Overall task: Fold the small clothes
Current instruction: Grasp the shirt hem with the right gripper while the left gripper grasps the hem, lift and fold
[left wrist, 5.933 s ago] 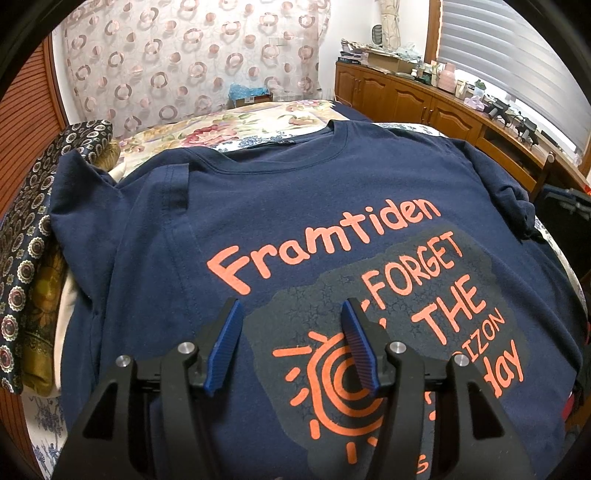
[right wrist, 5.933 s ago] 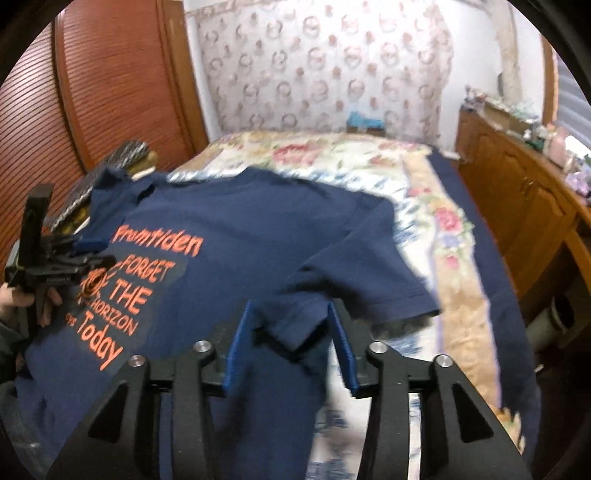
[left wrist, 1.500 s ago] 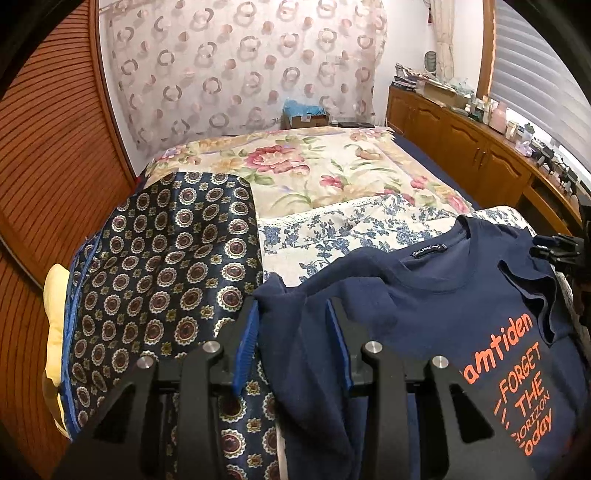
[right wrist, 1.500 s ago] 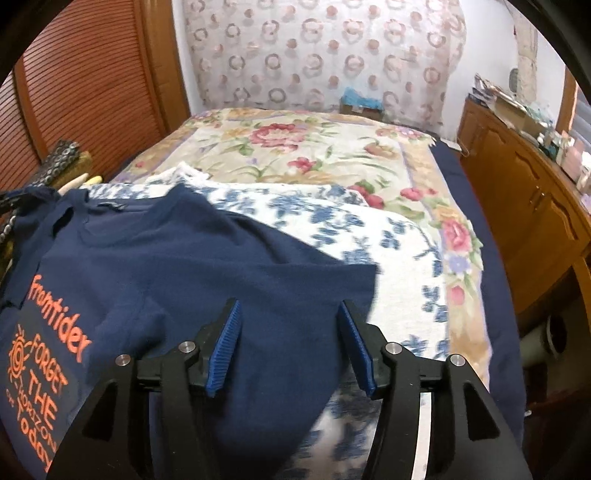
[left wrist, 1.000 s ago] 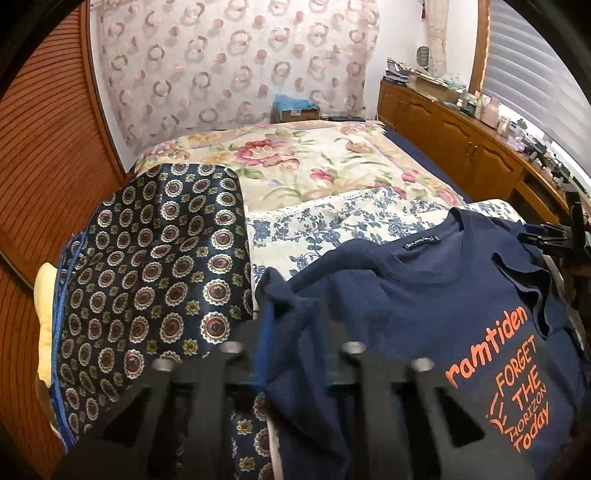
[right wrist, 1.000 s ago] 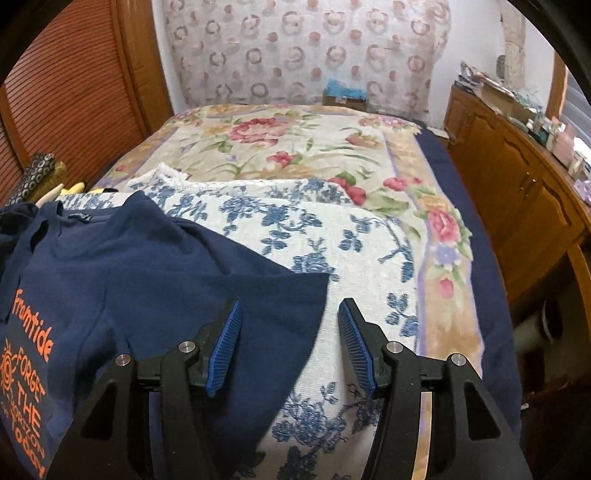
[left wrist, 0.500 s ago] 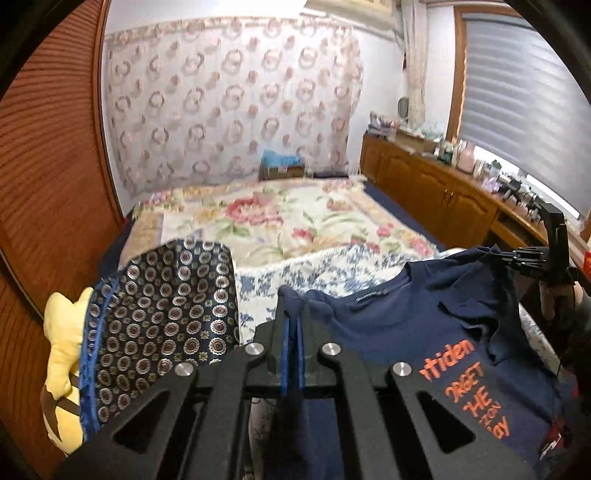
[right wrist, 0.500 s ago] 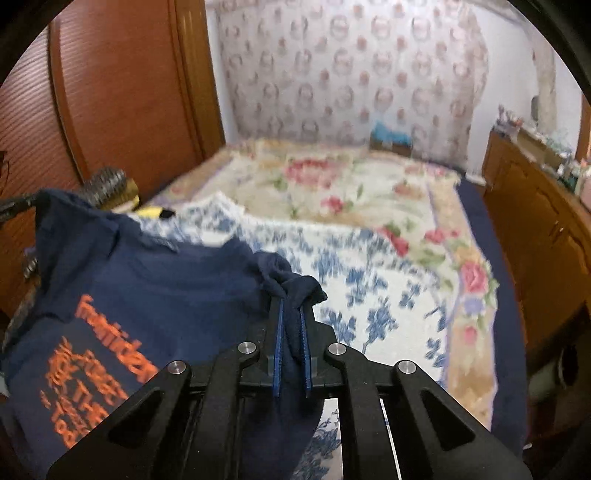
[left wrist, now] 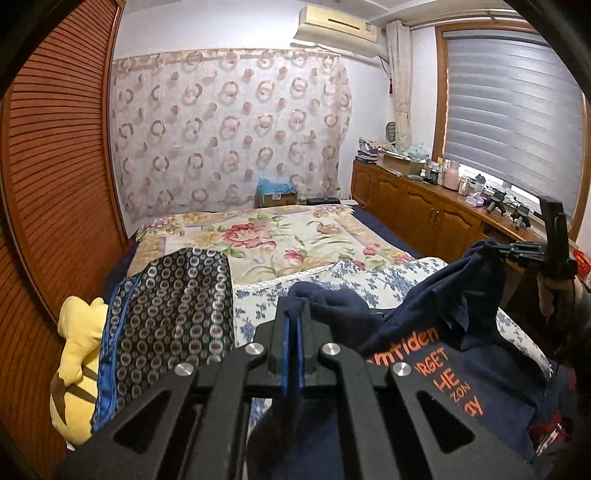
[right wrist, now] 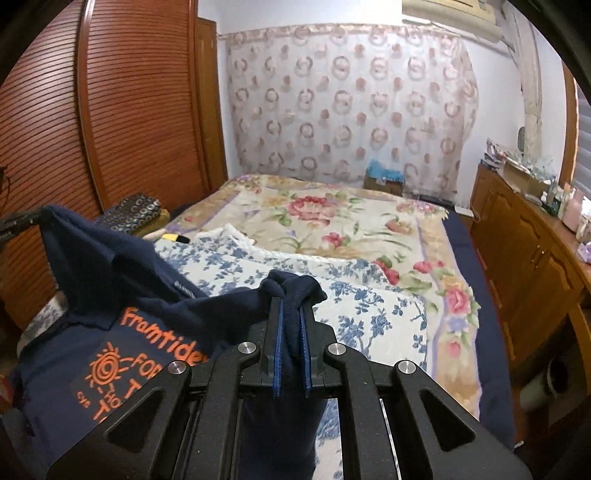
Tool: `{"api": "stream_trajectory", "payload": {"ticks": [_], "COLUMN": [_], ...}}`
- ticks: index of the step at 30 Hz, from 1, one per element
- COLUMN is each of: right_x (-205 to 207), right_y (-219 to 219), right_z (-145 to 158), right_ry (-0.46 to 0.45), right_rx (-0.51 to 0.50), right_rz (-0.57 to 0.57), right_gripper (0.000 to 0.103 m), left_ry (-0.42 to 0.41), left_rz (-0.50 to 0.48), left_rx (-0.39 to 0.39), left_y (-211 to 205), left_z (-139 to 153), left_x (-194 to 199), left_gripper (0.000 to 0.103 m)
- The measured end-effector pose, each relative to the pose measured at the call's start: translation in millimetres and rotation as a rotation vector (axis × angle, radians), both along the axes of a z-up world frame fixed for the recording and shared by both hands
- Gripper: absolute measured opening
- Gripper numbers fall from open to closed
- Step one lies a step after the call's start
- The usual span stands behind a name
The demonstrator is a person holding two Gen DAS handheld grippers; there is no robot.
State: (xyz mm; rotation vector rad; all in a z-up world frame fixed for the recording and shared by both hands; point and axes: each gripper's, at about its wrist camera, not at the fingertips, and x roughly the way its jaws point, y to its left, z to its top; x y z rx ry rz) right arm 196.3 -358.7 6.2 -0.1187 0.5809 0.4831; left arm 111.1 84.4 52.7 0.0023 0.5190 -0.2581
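T-shirt (right wrist: 110,280) is sagging, soft and light, between your left gripper (left wrist: 293,325) and right gripper (right wrist: 291,317); both are clamping bunched shoulder fabric, gripping adequately.

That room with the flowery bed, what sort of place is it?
Most likely a home bedroom: a bed under a floral quilt, an air conditioner high on the wall, and a wooden cabinet cluttered with bottles beneath the window.
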Motion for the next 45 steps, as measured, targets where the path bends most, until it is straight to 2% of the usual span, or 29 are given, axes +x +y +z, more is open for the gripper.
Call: {"api": "stream_trajectory", "payload": {"ticks": [7,11,15,20,28,32,37,40,42,44,45], "right_x": [-54.4,-88.7,-121.3,-145.9,-173.0,-179.1,-181.8,-180.9,-177.8,-173.0,-170.4], "right_y": [-9.0,-17.6,-23.8,-35.8,-63.7,-64.0,-65.8,-68.7,-71.8,-74.0,-75.1], "right_z": [5.0,0.6,-5.1,-15.7,-34.1,-53.9,-64.5,-59.2,-52.9,-47.0,-45.2], "right_ry": [-0.028,0.002,0.016,0.043,0.115,0.185,0.213,0.198,0.181,0.164,0.156], "right_rx": [0.028,0.076,0.064,0.049,0.040,0.031,0.012,-0.001,-0.022,-0.032,-0.036], "right_rz": [0.015,0.053,0.065,0.045,0.007,0.003,-0.017,-0.027,-0.050,-0.067,-0.073], "right_gripper": [0.005,0.005,0.005,0.005,0.005,0.005,0.006,0.013,0.024,0.029,0.036], "left_ry": [-0.013,-0.016,-0.003,0.008,0.089,0.138,0.172,0.167,0.158,0.141,0.131], "left_rz": [0.002,0.010,0.027,0.035,0.042,0.034,0.037,0.033,0.031,0.036,0.039], "left_rx": [-0.031,-0.036,-0.060,-0.037,-0.003,-0.002,0.021,0.029,0.029,0.037,0.038], "left_y": [4.4,11.2,23.8,27.0,30.6,32.8,34.0,32.9,35.2,37.4,38.9], "left_z": [-13.9,-20.7,-28.3,-38.3,-43.1,-48.1,-50.4,-45.7,-39.8,-32.9,-30.1], "left_x": [-52.9,-86.7,-112.8,-145.2,-171.3,-170.6,-169.2,-170.8,-170.5,-171.2,-171.3], "left_gripper": [0.000,0.000,0.000,0.000,0.000,0.001,0.002,0.009,0.018,0.025,0.027]}}
